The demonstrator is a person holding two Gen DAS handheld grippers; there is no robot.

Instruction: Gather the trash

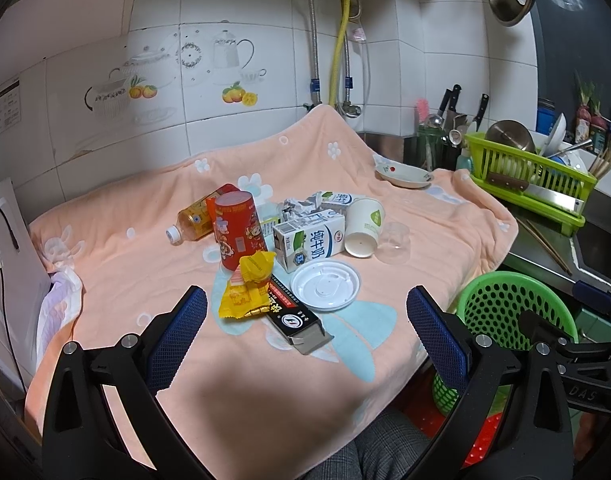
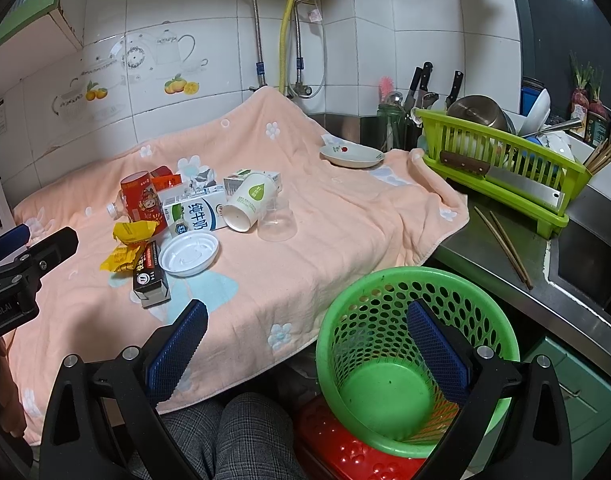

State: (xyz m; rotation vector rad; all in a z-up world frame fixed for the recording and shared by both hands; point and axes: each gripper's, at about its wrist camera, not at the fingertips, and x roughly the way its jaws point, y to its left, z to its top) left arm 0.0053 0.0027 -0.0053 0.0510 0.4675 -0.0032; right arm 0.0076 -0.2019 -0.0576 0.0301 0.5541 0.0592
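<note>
Trash (image 1: 301, 248) on blanket (image 1: 145, 240) — basket (image 2: 389, 400) right

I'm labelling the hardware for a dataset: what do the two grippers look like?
The left gripper and right gripper match: black plastic frames with silver bolts and blue, diamond-textured finger pads. White lettering marks each body. No cables visible on either.

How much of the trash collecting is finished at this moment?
Nothing looks done: the green basket holds no trash. Nothing is in hand; the left tongs and right tongs are open. Left on the cloth: milk carton, paper cup, yellow wrapper, white lid.
</note>
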